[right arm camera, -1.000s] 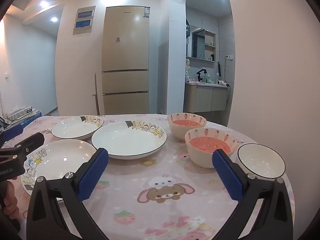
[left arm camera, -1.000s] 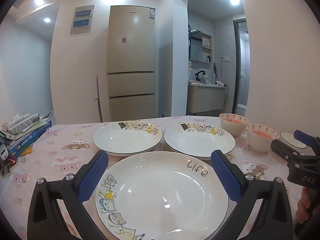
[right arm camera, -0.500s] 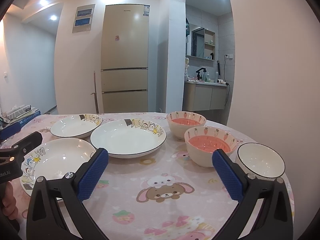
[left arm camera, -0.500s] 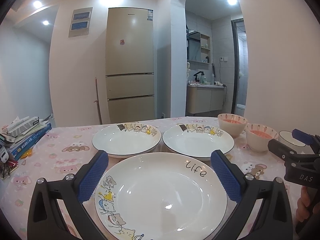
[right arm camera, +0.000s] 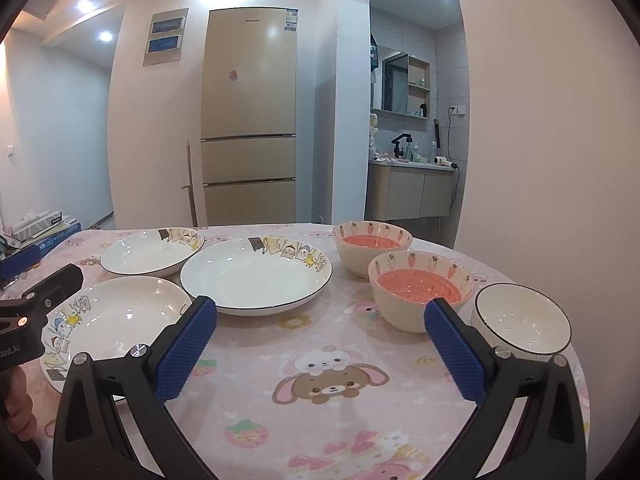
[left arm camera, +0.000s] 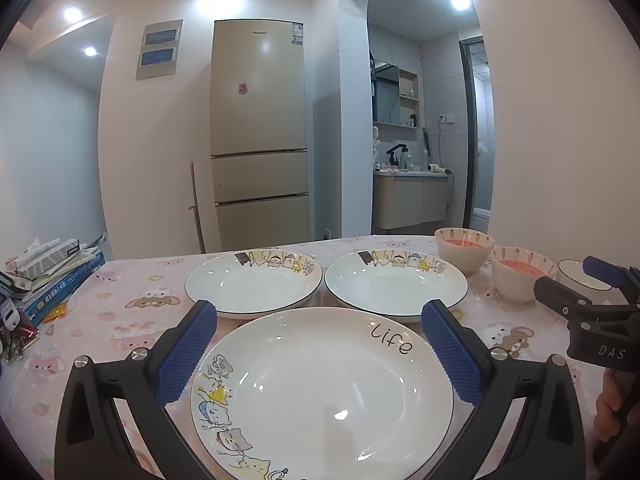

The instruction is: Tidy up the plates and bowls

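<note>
Three white cartoon-print plates lie on the pink tablecloth: the "Life" plate (left arm camera: 324, 392) nearest me, one at far left (left arm camera: 252, 282) and one at far right (left arm camera: 394, 282). My left gripper (left arm camera: 319, 346) hovers open over the "Life" plate, holding nothing. To the right stand two pink-lined bowls (right arm camera: 420, 294) (right arm camera: 372, 242) and a small white bowl (right arm camera: 520, 318). My right gripper (right arm camera: 321, 344) is open above bare cloth, in front of the bowls and the middle plate (right arm camera: 256, 276).
A stack of books and boxes (left arm camera: 48, 276) sits at the table's left edge. The round table's right rim (right arm camera: 576, 360) runs just beyond the small white bowl. A fridge (left arm camera: 258, 136) and a washroom alcove stand behind.
Both views have shifted only slightly; the plates and bowls lie where they were, and both grippers stay open.
</note>
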Demonstrator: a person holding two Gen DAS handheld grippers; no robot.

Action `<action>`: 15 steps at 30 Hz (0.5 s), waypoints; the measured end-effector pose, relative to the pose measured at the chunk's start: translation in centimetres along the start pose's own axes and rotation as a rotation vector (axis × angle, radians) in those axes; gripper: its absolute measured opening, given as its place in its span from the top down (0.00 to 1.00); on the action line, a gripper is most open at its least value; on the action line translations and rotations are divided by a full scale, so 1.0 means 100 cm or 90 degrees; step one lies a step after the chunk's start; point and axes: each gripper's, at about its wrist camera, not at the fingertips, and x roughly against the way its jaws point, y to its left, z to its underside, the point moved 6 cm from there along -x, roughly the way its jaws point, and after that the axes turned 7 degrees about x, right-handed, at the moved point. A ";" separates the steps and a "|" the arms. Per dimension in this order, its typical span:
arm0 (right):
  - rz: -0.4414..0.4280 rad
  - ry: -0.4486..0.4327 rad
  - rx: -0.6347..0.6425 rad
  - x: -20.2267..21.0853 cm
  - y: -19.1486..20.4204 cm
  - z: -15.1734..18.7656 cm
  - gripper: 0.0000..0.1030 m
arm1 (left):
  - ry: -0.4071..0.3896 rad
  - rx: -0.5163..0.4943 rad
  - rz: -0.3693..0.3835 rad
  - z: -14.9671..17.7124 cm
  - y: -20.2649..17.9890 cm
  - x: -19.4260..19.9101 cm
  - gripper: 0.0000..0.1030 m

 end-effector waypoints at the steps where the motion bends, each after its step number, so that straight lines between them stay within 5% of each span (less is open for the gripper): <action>1: 0.000 0.001 0.000 0.000 0.000 0.000 0.00 | 0.000 0.001 0.000 0.000 0.000 0.000 0.00; 15: -0.002 0.005 -0.001 -0.001 0.001 0.000 0.00 | 0.002 0.009 -0.002 0.000 0.001 0.000 0.00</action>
